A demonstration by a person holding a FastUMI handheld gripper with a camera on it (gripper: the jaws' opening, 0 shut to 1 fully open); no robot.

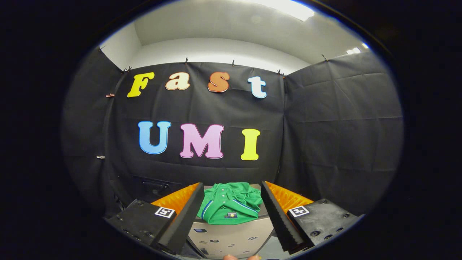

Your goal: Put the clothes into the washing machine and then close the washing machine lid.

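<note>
The gripper (pixel 231 213) is spread, empty; the green shirt (pixel 231 204) lies atop the washing machine (pixel 231 238), everything undone.

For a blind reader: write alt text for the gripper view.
A folded green shirt lies on a pale washing machine, seen between and beyond the fingers of the open gripper, which holds nothing. Black cloth walls the booth behind.

Gripper (pixel 231 196) — square tags, screws
</note>
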